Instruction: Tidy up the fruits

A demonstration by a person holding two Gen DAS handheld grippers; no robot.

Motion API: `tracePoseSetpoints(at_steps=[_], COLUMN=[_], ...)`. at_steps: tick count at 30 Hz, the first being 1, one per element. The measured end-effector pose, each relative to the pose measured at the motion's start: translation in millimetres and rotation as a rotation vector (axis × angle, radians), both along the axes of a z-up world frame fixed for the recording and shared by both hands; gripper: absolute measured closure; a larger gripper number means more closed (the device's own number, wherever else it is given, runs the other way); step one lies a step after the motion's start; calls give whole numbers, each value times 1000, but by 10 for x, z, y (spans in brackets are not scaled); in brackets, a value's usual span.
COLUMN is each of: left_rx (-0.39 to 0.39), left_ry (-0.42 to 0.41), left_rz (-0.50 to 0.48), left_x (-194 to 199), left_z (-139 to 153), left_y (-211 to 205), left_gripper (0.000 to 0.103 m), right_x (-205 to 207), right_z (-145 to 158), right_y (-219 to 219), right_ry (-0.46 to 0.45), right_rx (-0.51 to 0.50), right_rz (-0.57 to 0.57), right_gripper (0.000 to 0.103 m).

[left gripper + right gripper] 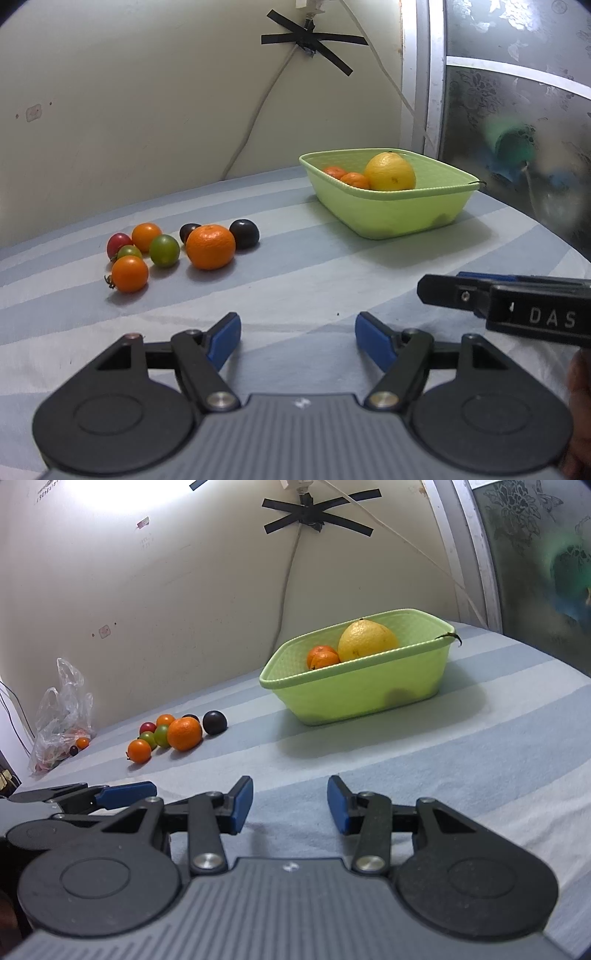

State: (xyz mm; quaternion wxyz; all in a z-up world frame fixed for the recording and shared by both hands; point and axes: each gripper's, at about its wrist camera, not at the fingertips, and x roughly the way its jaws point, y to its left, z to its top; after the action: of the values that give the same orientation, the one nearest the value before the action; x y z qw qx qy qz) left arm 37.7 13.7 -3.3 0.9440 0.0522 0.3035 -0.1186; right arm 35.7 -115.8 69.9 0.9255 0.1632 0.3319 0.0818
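Note:
A light green basket (pixel 391 218) (pixel 369 690) stands on the striped cloth and holds a big yellow citrus (pixel 389 172) (pixel 367 639) and two small oranges (pixel 345 176) (pixel 322 656). A cluster of loose fruit lies to its left: a mandarin (pixel 210 246) (pixel 184 733), two dark plums (pixel 244 233) (pixel 214 722), and several orange, green and red cherry tomatoes (pixel 129 273) (pixel 139 750). My left gripper (pixel 297 341) is open and empty, low over the cloth in front of the cluster. My right gripper (pixel 290 805) is open and empty, beside the left one.
A clear plastic bag (pixel 61 716) with a few small fruits by it lies at the far left against the wall. A taped cable (pixel 258 110) runs down the wall behind. A patterned glass door (pixel 517 110) stands on the right. The cloth's edge curves off at the right.

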Motion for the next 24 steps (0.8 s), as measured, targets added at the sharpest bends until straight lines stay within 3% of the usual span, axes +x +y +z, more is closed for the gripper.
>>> tracePoseSetpoints(at_steps=[24], left_rx=[-2], left_ry=[-10], left_rz=[-29], left_x=[-21], left_z=[3], left_y=[-7], left_gripper=[32], right_x=[-33], right_z=[27], right_y=[-9], right_ry=[-34], right_rx=[-11], right_rz=[-8], right_gripper=[56])
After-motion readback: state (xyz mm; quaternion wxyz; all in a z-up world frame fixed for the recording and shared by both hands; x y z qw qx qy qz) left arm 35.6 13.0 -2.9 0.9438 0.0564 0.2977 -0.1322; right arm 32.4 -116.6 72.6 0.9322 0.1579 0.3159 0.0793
